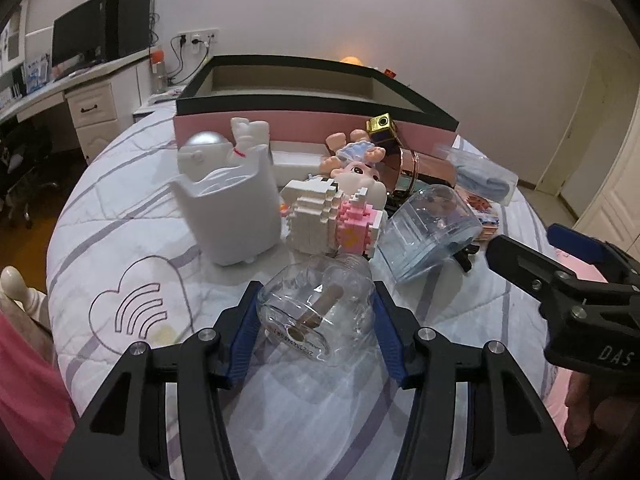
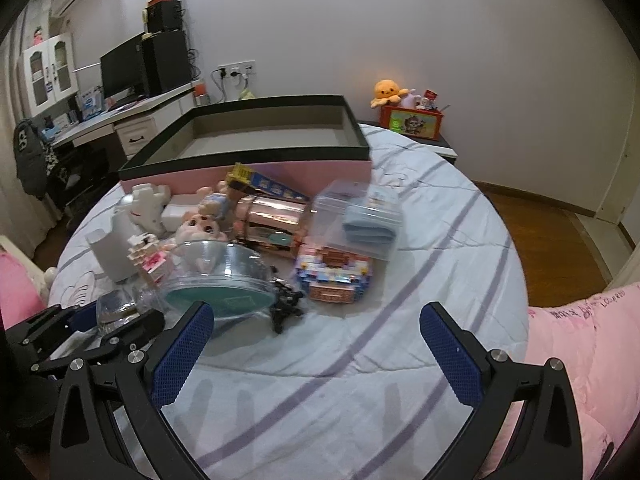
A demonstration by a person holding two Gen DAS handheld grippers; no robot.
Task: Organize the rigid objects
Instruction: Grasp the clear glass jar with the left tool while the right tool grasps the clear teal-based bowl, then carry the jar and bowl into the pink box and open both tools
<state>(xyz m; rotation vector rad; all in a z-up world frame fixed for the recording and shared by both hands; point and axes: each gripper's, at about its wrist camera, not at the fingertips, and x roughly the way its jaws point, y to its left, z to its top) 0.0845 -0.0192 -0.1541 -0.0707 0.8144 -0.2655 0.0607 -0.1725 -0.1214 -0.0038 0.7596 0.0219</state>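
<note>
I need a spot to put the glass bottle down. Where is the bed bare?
Bare sheet lies under the open right gripper, between the brick toy and the pink quilt. Toys crowd against the pink box.

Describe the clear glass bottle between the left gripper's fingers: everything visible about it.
The clear glass bottle is squat and rounded, transparent, lying on its side on the striped bedspread, base toward the camera. Printed digits curve along the base rim. A tan, cork-like cylinder shows inside it. The left gripper brackets it, blue pads at each flank; full contact is hard to confirm. It lies in front of the white-and-pink block figure and left of the round clear container. In the right wrist view it shows only partly.
</note>
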